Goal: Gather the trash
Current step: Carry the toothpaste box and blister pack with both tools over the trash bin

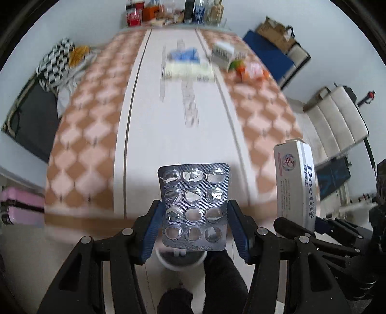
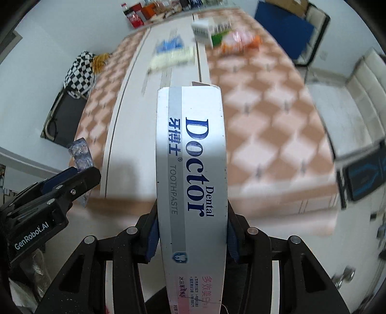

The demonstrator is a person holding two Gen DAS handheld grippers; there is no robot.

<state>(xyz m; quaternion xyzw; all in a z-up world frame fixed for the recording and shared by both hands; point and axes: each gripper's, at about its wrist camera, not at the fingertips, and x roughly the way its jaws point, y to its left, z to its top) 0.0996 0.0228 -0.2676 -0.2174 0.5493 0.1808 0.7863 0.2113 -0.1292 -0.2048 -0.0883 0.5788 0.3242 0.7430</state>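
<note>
My left gripper [image 1: 194, 212] is shut on a used silver pill blister pack [image 1: 194, 193], held upright above the near table edge. My right gripper [image 2: 191, 222] is shut on a white "Dental Doctor" toothpaste box [image 2: 191, 169], which points away from me; the box also shows in the left wrist view [image 1: 295, 186] at the right. The left gripper and its blister pack [image 2: 80, 152] show at the left of the right wrist view. More litter lies far up the table: a blue-and-white pack [image 1: 185, 62], a white carton [image 1: 223, 54] and orange wrappers [image 1: 251, 70].
The table [image 1: 168, 135] has an orange-and-pink checked cloth with a white middle strip. Bottles and cans [image 1: 173, 12] stand at the far end. A white round bin [image 1: 181, 260] sits on the floor below the left gripper. Chairs [image 1: 337, 120] stand to the right, a checked cloth [image 1: 56, 65] to the left.
</note>
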